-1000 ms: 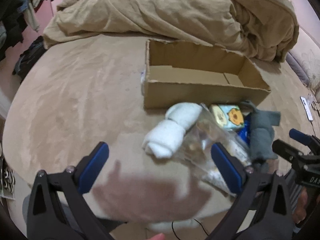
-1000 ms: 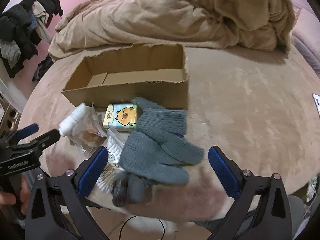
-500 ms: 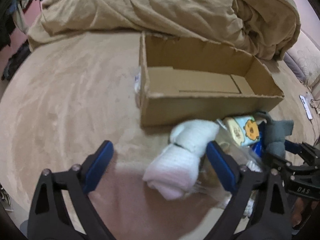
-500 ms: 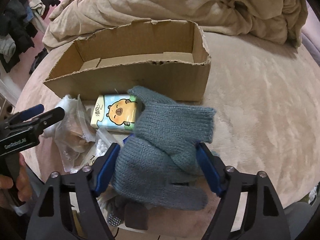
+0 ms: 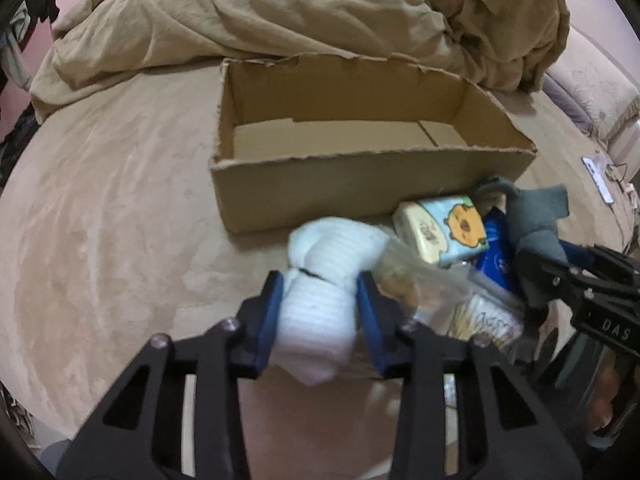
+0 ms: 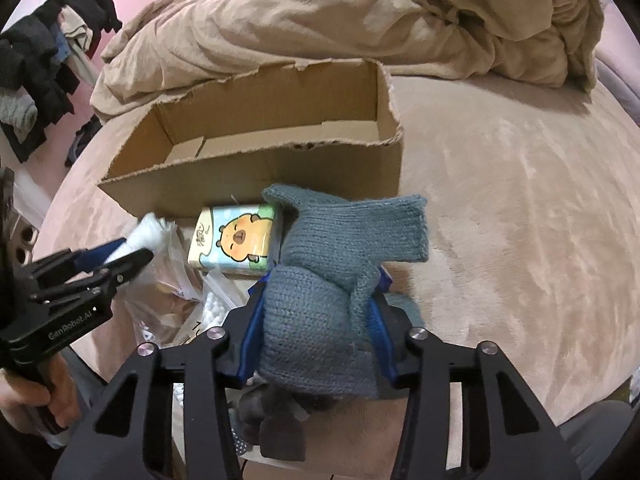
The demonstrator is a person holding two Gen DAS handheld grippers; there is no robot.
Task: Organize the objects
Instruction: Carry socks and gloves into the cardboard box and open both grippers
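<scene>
An open, empty cardboard box (image 5: 372, 184) (image 6: 256, 160) lies on the beige bed. In front of it lies a pile of items. My left gripper (image 5: 320, 300) is shut on a rolled white sock (image 5: 324, 280), also seen in the right wrist view (image 6: 146, 234). My right gripper (image 6: 320, 312) is shut on grey-blue knitted gloves (image 6: 328, 292), which also show in the left wrist view (image 5: 536, 224). A tissue pack with a cartoon capybara (image 5: 444, 232) (image 6: 236, 240) lies between them, against the box.
Clear plastic bags (image 5: 472, 304) (image 6: 180, 300) and a blue packet (image 5: 496, 256) lie in the pile. A crumpled tan duvet (image 5: 320, 12) lies behind the box. Clothes (image 6: 36, 60) hang at the far left. A phone (image 5: 598, 178) lies at the right.
Both grippers moved forward over the pile and closed, the left on the white sock, the right on the gloves. The box looms closer in both views.
</scene>
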